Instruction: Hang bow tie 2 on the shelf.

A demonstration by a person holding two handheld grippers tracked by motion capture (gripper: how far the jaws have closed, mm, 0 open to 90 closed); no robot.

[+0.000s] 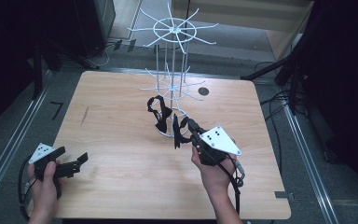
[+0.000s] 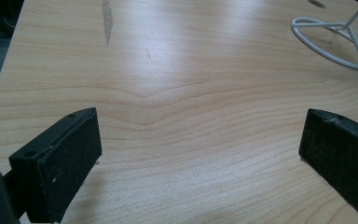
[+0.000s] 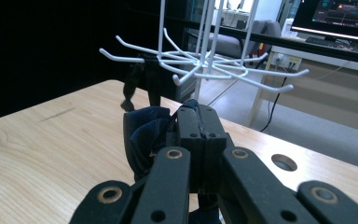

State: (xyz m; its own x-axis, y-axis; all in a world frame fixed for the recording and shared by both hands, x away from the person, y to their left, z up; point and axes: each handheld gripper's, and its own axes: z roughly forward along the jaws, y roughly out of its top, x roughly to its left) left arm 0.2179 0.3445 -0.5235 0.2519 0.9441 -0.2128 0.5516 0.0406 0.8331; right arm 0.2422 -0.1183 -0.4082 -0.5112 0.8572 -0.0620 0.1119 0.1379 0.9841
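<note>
Right tool (image 1: 182,132) is clamped on a dark bow tie (image 3: 144,135) beside the rack (image 1: 172,84); left tool (image 2: 200,154) gapes apart, well away from the rack.

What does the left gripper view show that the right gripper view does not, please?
The left gripper view has the open left gripper over bare wood and the rack's ring base. The right gripper view has the right gripper shut on a dark bow tie, the rack's white hooks and another dark bow tie hanging there. Both include the wooden table.
</note>
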